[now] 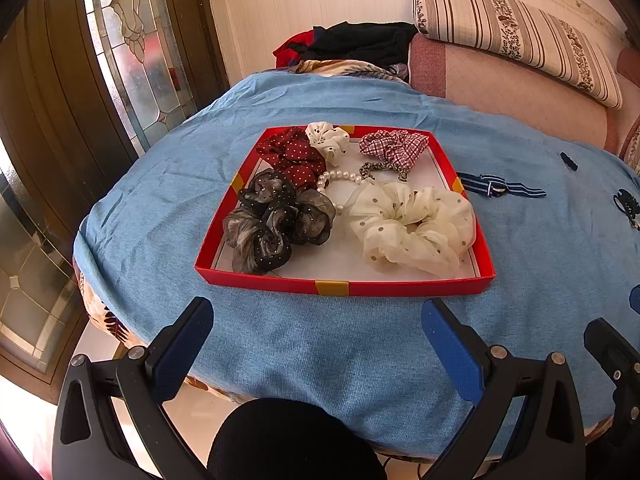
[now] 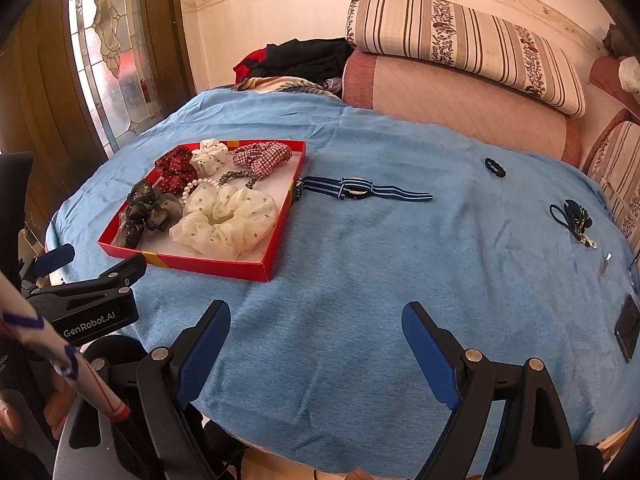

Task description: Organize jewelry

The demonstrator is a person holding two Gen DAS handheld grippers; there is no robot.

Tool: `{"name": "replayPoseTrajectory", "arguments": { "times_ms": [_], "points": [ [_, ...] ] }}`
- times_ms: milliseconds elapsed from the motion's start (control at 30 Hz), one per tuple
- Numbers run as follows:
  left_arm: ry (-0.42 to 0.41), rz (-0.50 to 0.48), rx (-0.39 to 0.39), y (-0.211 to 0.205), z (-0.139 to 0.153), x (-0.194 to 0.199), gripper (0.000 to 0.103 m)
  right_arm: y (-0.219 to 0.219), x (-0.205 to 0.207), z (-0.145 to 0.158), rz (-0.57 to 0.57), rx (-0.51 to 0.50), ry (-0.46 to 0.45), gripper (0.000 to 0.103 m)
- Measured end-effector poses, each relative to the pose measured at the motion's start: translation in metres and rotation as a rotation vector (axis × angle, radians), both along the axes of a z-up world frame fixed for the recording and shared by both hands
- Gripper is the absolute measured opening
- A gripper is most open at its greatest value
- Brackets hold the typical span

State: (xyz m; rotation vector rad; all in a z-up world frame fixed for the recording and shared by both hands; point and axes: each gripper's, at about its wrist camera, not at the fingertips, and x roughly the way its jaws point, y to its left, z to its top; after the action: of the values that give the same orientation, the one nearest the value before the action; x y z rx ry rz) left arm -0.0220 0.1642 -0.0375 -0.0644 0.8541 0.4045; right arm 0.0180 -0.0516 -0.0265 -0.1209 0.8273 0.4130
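Left gripper (image 1: 318, 320): fingers spread wide, holding nothing.
Right gripper (image 2: 316, 324): fingers apart, empty.
Red tray (image 1: 344, 287): on blue-covered worktop (image 2: 360, 280), filled with scrunchies (image 1: 412, 226) and pearl bracelet (image 1: 340, 178).
Striped band (image 2: 366, 192): just right of tray.

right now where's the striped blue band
The striped blue band lies flat on the blue cloth just right of the red tray, one end touching its right wall.

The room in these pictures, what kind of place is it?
Probably a home living room: a pink sofa with a striped cushion, a leaded glass door, and a table under a blue cloth.
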Motion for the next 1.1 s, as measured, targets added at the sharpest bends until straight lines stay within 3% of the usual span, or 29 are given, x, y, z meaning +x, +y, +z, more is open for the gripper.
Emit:
{"name": "replayPoseTrajectory", "arguments": {
  "times_ms": [1100],
  "points": [
    [0.004, 0.015, -0.022, 0.011, 0.002, -0.002, 0.103, 0.000, -0.001, 0.000, 0.002, -0.003, 0.003, 0.091]
  ]
}}
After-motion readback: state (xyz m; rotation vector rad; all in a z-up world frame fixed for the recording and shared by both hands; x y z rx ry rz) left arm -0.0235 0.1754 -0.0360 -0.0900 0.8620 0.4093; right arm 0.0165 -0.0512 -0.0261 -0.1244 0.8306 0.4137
